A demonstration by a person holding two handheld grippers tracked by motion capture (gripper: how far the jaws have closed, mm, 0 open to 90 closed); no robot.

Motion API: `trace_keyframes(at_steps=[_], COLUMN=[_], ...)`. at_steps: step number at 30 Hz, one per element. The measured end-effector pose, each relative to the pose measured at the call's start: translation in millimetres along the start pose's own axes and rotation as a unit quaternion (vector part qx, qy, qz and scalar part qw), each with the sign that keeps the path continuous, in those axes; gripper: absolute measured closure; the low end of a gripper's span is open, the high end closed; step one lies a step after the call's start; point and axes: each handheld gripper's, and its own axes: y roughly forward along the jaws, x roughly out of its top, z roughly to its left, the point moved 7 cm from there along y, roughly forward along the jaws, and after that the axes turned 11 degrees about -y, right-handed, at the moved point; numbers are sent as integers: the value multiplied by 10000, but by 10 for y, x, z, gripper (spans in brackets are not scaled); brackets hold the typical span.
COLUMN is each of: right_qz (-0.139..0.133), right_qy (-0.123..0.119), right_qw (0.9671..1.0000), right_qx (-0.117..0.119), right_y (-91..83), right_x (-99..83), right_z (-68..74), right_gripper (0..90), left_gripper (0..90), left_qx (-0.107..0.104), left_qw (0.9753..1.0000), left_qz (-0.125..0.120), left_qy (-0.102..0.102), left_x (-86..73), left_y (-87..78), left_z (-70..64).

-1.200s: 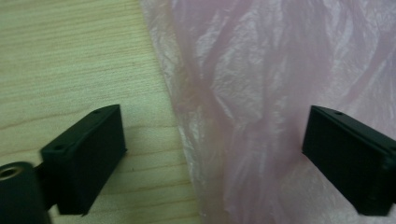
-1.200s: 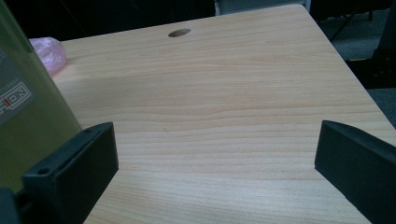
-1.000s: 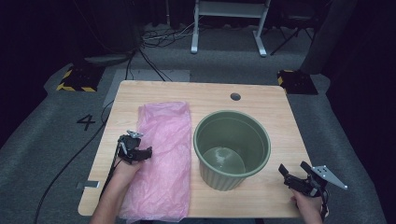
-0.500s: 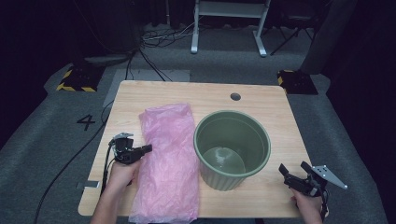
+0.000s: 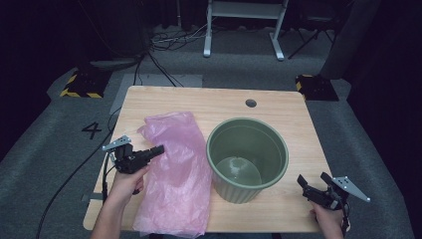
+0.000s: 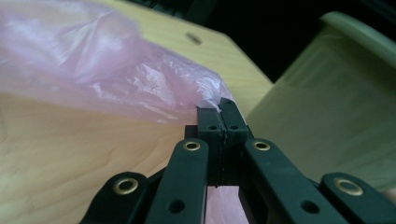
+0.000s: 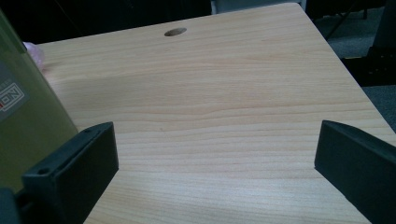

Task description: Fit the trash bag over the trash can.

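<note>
Left gripper (image 5: 158, 149) has swung round and now pinches the pink bag's (image 5: 174, 174) left edge, right gripper (image 5: 312, 181) idling wide open and empty, so next it probably lifts toward the green bin (image 5: 247, 158).

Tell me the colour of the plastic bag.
Translucent pink plastic bag; the high view shows it best.

pink bag (image 5: 174, 179): near end cut off by the frame's bottom edge
green pot (image 7: 23, 93): label text cropped, just "ON" readable
</note>
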Motion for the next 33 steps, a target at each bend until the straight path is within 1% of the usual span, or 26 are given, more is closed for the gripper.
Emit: trace_keyframes(at_steps=[1,2,3,4,5,6,7,8,9,10,11,12,13,14,17,18,19,20,23,24,26,28,29,30,32,33], right_qz=[1,1,1,-2,-3,-6,-3,-3,-2,-2,-3,-6,-9,-10,-7,-9,-15,-12,-14,-15,-5,-11,-10,-4,-10,-10], right_qy=[5,8,12,11,11,10,13,13,12,12,12,12,13,15,12,17,14,17,15,16,31,24,22,32,22,22], right_qw=[10000,10000,10000,10000,10000,10000,10000,10000,10000,10000,10000,10000,10000,10000,10000,10000,10000,10000,10000,10000,10000,10000,10000,10000,10000,10000], right_qx=[-1,-3,-4,-5,-2,-3,-1,-1,2,2,0,0,-4,-8,-1,-6,-10,-5,-11,-11,-6,-9,-9,-10,-15,-15], right_y=[0,0,0,-1,-1,-1,-1,-1,0,0,0,-1,-1,-2,-1,-2,-3,-3,-3,-3,-4,-3,-2,-3,-3,-3], right_x=[0,0,0,0,0,0,0,0,0,0,0,0,0,0,0,0,0,0,0,0,-1,0,0,-1,0,0], right_z=[0,-1,-2,-2,-2,-2,-2,-2,-2,-2,-2,-2,-3,-2,-2,-3,-4,-3,-4,-5,-4,-5,-5,-4,-6,-6], right_gripper=[0,0,0,0,0,0,0,0,0,0,0,0,0,0,0,0,0,0,0,0,0,0,0,0,0,0], left_gripper=[899,899,899,899,899,899,899,899,899,899,899,899,899,899,899,898,898,898,898,898,898,898,898,898,898,898], left_qx=[-317,-569,-714,-714,-796,-888,-916,-916,-861,-861,-838,-826,-826,-812,-820,-754,-754,-630,-560,-484,-421,-431,-410,-413,-392,-392], left_qw=[9993,9978,9964,9964,9954,9937,9929,9929,9920,9920,9913,9898,9898,9881,9870,9859,9859,9850,9843,9836,9820,9819,9812,9799,9781,9781], left_qz=[-182,-320,-437,-437,-513,-611,-649,-649,-700,-700,-727,-767,-767,-823,-827,-861,-861,-905,-920,-960,-1045,-1071,-1132,-1213,-1298,-1298], left_qy=[83,81,101,101,158,317,398,398,594,594,707,867,867,1011,1110,1217,1217,1326,1397,1451,1514,1498,1510,1528,1578,1578], left_x=[42,82,117,117,151,213,243,243,298,298,321,355,355,391,418,456,456,500,551,619,687,728,776,881,977,977], left_y=[-20,-38,-52,-52,-65,-81,-86,-86,-88,-88,-85,-81,-81,-66,-48,-32,-32,-22,-18,-17,-31,-39,-43,-50,-53,-53], left_z=[-108,-187,-248,-248,-306,-428,-489,-489,-595,-595,-646,-728,-728,-821,-891,-941,-941,-970,-1004,-1038,-1067,-1089,-1113,-1183,-1261,-1261])
